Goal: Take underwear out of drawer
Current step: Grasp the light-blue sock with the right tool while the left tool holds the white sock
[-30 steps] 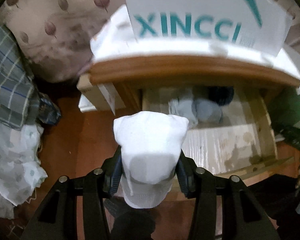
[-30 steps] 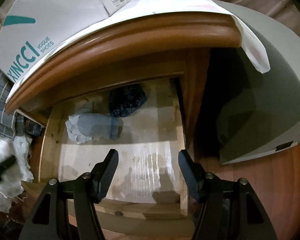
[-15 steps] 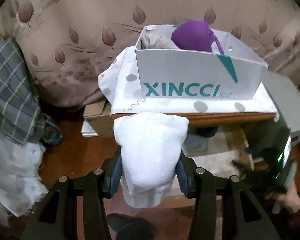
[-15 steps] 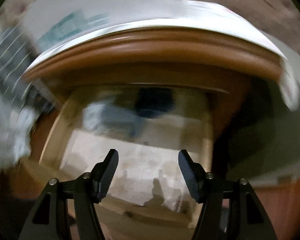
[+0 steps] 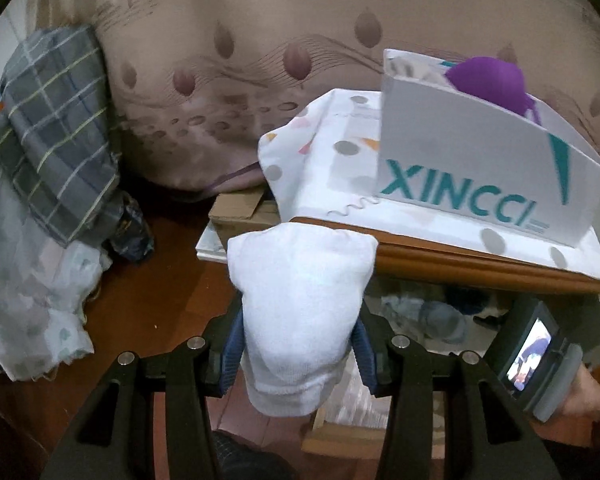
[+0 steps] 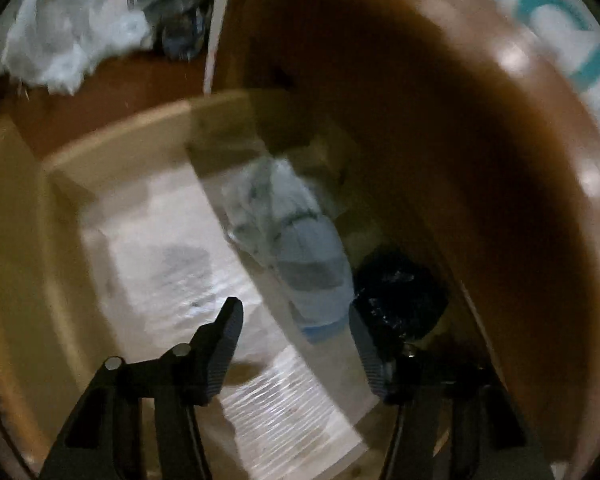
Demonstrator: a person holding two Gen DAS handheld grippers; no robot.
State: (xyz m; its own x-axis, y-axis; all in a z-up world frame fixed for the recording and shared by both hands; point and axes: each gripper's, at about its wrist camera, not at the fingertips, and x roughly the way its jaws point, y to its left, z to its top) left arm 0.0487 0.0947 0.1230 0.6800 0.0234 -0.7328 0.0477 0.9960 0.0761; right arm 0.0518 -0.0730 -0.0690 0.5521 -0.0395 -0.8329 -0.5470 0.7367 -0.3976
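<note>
Right tongs (image 6: 296, 344): jaws closing, nothing between them yet, over the open drawer (image 6: 112, 152). Pale blue-grey rolled underwear (image 6: 300, 256) lies just ahead, long axis running away from the tips and up-left; dark bundle (image 6: 400, 296) just beside the right jaw. Left tongs (image 5: 298, 354): clamped on a white folded garment (image 5: 300, 300), outside the drawer, farther off. Motion blur hides detail.

Left wrist view overlooks the drawer (image 5: 428, 320); right wrist view peers closely inside.
</note>
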